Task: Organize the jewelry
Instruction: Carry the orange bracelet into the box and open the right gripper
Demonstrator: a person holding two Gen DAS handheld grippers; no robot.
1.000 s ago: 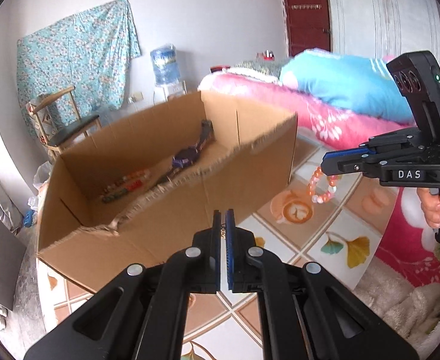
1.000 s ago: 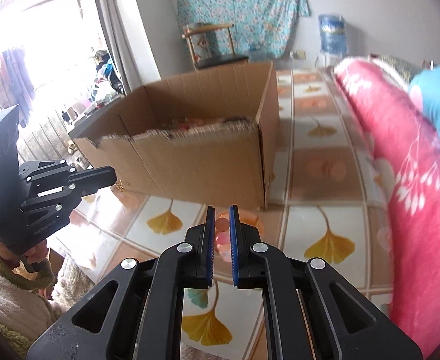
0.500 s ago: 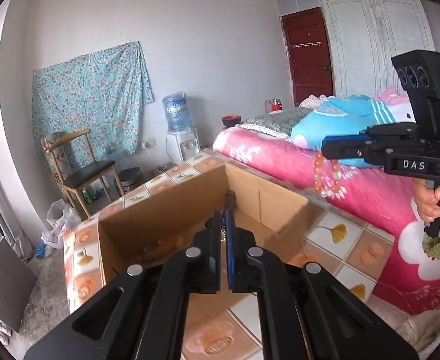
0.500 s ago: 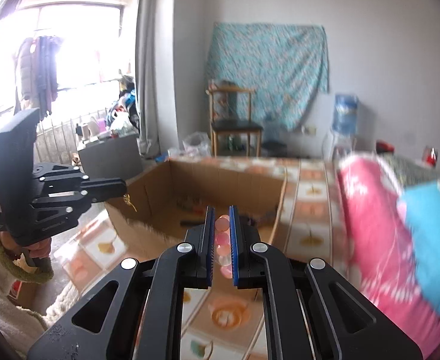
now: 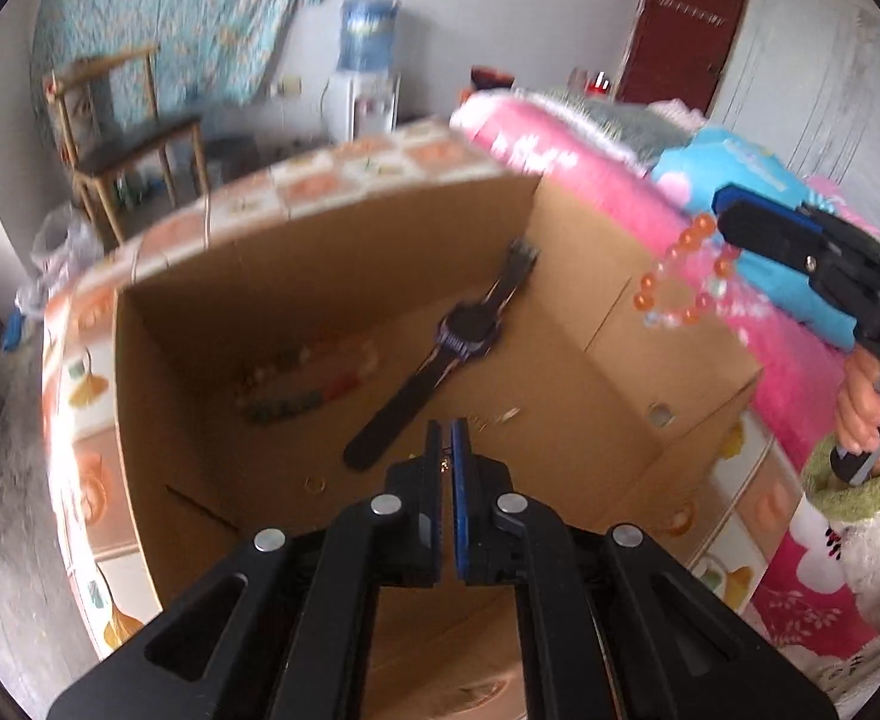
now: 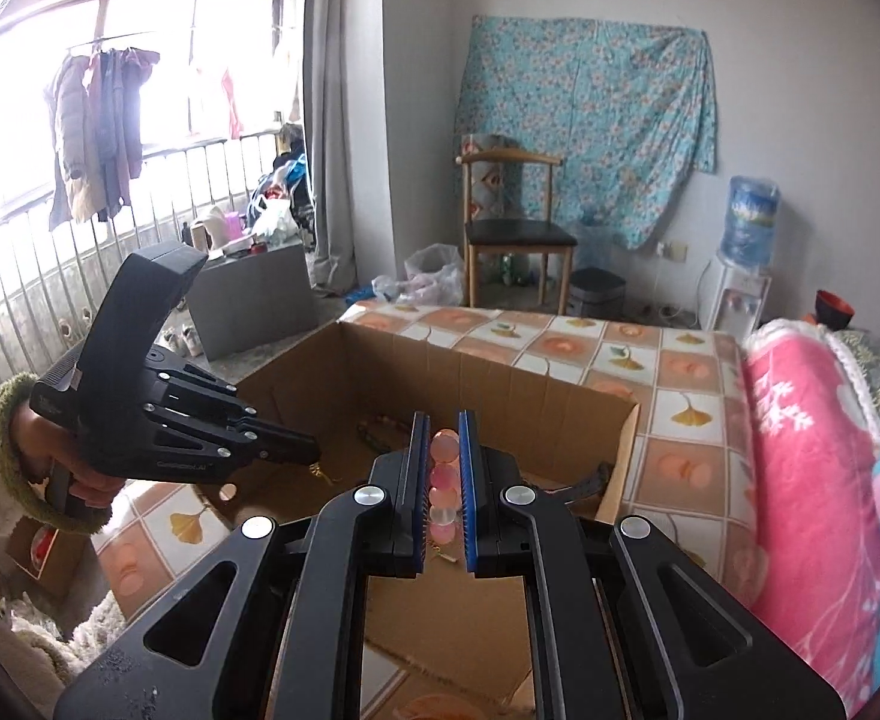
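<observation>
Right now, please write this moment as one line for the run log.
left tongs: shut on small gold piece | right tongs: shut on orange bead bracelet | cardboard box: open, watch inside | stage: both pieces carried over box

Lettering on the tools only

White capitals "DA", with a third letter cut by the frame edge, stand on the side of the right tool (image 5: 724, 219), seen from the left wrist. The left tool (image 6: 311, 453) carries a faint moulded line of small text on its body, too small to read.
</observation>
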